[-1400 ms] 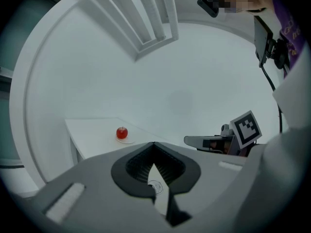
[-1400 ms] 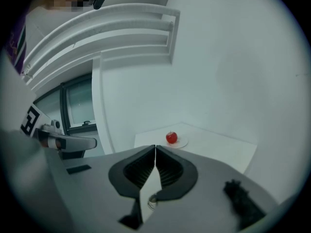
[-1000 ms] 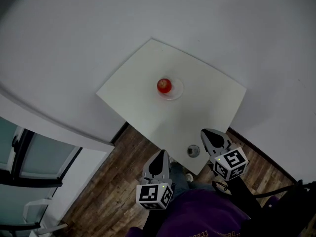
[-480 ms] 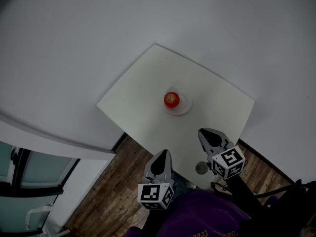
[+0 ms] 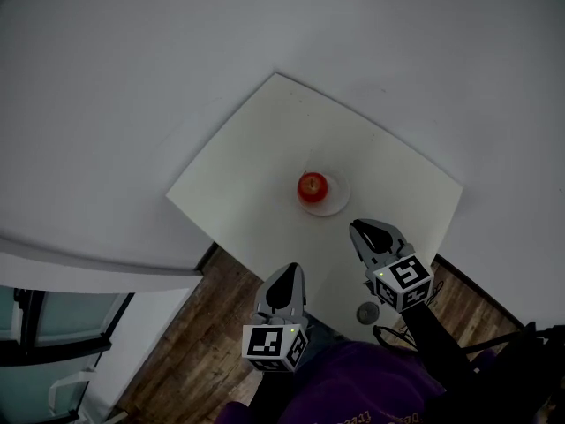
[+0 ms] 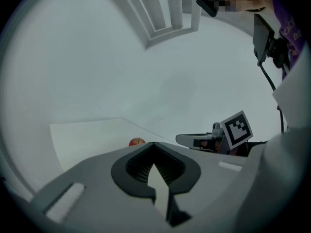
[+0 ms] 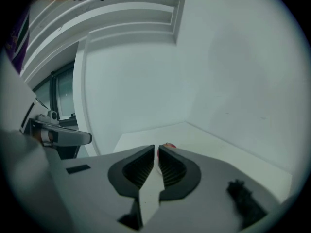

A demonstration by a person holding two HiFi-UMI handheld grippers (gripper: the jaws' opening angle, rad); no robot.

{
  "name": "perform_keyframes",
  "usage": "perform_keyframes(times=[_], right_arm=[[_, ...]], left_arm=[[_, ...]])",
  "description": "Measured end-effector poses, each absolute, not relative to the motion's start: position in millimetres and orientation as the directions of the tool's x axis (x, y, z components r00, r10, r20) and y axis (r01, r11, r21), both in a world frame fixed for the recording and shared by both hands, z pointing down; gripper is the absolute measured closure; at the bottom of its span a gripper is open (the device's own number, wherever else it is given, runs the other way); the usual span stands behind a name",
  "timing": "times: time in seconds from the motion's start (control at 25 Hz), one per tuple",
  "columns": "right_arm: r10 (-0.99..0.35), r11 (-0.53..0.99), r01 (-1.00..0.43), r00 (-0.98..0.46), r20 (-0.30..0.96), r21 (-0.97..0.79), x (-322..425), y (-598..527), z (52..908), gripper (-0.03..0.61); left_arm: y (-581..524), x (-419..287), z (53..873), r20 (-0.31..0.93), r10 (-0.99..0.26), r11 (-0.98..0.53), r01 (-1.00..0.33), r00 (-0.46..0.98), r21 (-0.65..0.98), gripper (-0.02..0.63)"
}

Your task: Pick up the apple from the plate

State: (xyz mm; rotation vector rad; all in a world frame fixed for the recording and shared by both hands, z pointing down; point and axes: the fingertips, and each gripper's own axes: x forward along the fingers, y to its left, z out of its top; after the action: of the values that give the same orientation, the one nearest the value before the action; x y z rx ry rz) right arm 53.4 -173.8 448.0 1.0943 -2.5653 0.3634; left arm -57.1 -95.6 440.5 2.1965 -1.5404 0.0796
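Note:
A red apple (image 5: 312, 186) sits on a clear glass plate (image 5: 338, 204) in the middle of a white square table (image 5: 247, 175). My right gripper (image 5: 357, 230) hovers over the table's near part, just short of the plate, jaws shut and empty. My left gripper (image 5: 289, 270) is shut too and hangs over the table's front edge, further from the apple. In the left gripper view the apple (image 6: 137, 141) peeks above the closed jaws (image 6: 154, 143), with the right gripper (image 6: 194, 141) beside it. In the right gripper view only a sliver of apple (image 7: 169, 145) shows past the jaw tips (image 7: 156, 147).
A small round grey object (image 5: 367, 313) lies near the table's front corner, under my right gripper's body. White walls close the table in at the back and right. Wooden floor (image 5: 203, 343) lies in front, with a glazed frame (image 5: 53, 360) at the left.
Both grippers have moved forward toward the table and the apple; the right one now reaches over the tabletop close to the plate. Both stay shut.

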Motion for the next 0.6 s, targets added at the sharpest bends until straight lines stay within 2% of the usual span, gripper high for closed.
perform_keyframes(times=[0.12,0.28,0.6], right_arm=[[-0.638,0.678,-0.728,-0.65,0.413,-0.101,49.0,-185.7,457.2,0.561],[-0.612,0.69,-0.716,-0.654,0.444,-0.104,43.1,-196.2,470.1,0.512],[-0.579,0.706,-0.702,-0.651,0.491,-0.097,33.6,-214.0,493.4,0.472]], left_arm=[[-106.1,-62.6,444.5,0.309,-0.879,-0.255,-0.907,0.362,0.335,0.607],[-113.8,-66.4,453.2,0.327,-0.872,-0.252,-0.905,0.366,0.342,0.607],[-125.1,-75.0,464.3,0.344,-0.87,-0.227,-0.907,0.352,0.355,0.607]])
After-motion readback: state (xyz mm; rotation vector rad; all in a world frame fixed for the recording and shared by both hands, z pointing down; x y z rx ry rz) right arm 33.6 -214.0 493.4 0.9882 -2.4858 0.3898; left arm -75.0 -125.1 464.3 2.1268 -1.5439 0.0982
